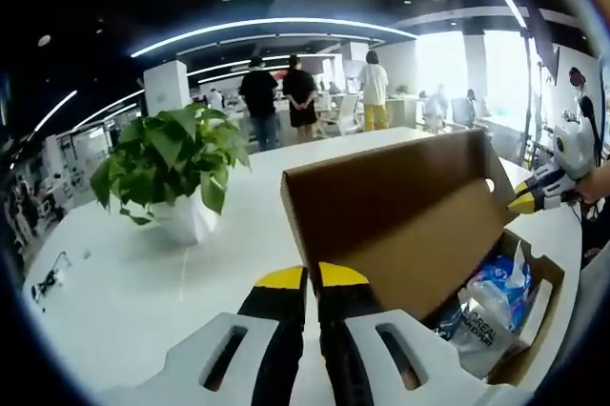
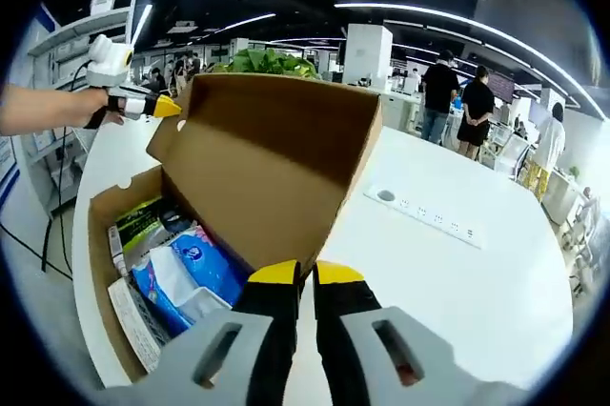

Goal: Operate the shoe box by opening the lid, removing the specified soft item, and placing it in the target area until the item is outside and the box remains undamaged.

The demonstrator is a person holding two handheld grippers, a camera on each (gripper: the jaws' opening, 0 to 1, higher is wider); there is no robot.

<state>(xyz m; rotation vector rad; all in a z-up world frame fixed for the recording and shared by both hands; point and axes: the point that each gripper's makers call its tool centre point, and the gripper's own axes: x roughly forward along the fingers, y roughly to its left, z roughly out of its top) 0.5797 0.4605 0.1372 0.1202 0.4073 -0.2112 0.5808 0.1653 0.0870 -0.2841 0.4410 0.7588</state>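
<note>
The brown cardboard shoe box point(image 2: 238, 172) sits on the white bench point(image 2: 457, 273), lid raised — a blue soft pack point(image 2: 186, 277) lies inside. Both grippers' yellow-tipped fingers, left point(image 1: 312, 277) and right point(image 2: 305, 274), are closed beside the lid, gripping nothing.

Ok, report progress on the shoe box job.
Done: the cardboard lid is raised, the shoe box open. In hand: the left tongs and right tongs appear pinched on the lid's edge. Left: the blue soft pack lies inside among other packets; it must come out onto the white table.
</note>
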